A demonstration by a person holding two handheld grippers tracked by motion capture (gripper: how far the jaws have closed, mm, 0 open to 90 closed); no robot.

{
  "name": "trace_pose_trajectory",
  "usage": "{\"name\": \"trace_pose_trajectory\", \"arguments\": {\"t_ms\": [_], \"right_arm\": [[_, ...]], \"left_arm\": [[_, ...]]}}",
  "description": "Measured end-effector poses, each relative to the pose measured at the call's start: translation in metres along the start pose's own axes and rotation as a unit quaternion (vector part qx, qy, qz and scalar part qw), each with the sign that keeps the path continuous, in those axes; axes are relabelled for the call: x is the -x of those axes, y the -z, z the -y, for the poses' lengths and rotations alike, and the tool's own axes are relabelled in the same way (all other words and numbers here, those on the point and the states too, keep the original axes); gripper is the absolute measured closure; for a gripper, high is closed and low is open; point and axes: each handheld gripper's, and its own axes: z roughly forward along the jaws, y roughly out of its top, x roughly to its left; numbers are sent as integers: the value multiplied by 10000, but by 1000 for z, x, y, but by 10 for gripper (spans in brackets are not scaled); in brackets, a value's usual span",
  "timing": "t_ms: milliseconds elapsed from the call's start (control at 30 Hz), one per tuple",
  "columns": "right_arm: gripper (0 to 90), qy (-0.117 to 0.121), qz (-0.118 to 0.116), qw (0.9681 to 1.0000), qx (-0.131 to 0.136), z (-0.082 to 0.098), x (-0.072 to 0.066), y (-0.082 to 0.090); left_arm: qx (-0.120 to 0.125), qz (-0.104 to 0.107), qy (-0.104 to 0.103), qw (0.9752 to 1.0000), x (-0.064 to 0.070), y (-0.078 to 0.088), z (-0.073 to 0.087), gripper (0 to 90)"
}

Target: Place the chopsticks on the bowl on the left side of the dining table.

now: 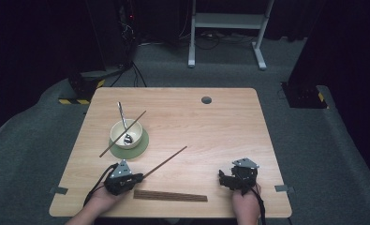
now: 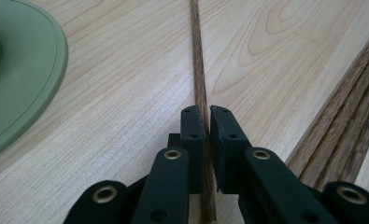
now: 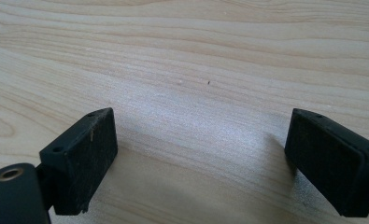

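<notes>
A cream bowl [image 1: 126,133] sits on a green saucer [image 1: 143,144] at the table's left, with a metal spoon [image 1: 122,116] standing in it. One brown chopstick [image 1: 122,133] lies across the bowl's rim. My left gripper [image 1: 136,177] is shut on the near end of a second chopstick [image 1: 166,161], which runs up and right over the table; in the left gripper view the chopstick [image 2: 200,70] passes between the jaws of the left gripper [image 2: 207,122], and the green saucer [image 2: 28,79] is at the left. My right gripper [image 1: 224,179] rests at the front right; the right gripper [image 3: 198,154] is open over bare wood.
A dark slatted wooden mat [image 1: 170,196] lies along the front edge between my hands; the mat [image 2: 345,126] lies just right of the left jaws. A round cable hole [image 1: 206,100] is in the wooden table [image 1: 220,131] at the back. A white desk frame [image 1: 227,28] stands beyond.
</notes>
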Motion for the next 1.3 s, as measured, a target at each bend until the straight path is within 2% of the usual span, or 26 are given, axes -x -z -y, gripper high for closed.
{"name": "trace_pose_trajectory", "arguments": {"t_ms": [33, 200, 300, 567, 900, 1067, 1233, 1300], "right_arm": [[91, 0, -1, 10000, 0, 0, 0, 0], [91, -1, -7, 10000, 3, 0, 0, 0], [91, 4, -11, 10000, 3, 0, 0, 0], [91, 7, -11, 10000, 3, 0, 0, 0], [90, 12, -17, 10000, 0, -1, 0, -1], [89, 18, -22, 10000, 5, 0, 0, -1], [89, 17, -22, 10000, 3, 0, 0, -1], [89, 17, -23, 10000, 4, 0, 0, -1]], "left_arm": [[67, 56, -28, 10000, -1, 2, -1, 838], [360, 40, 7, 9993, -3, 13, -7, 839], [558, 81, 104, 9984, -6, 19, -10, 839], [903, -57, 152, 9958, -12, 34, -15, 839], [1205, -235, 335, 9919, -23, 50, -19, 839], [1448, -420, 457, 9875, -33, 62, -23, 839], [1582, -575, 614, 9838, -42, 71, -23, 840], [1607, -652, 609, 9830, -45, 74, -22, 839]]}}
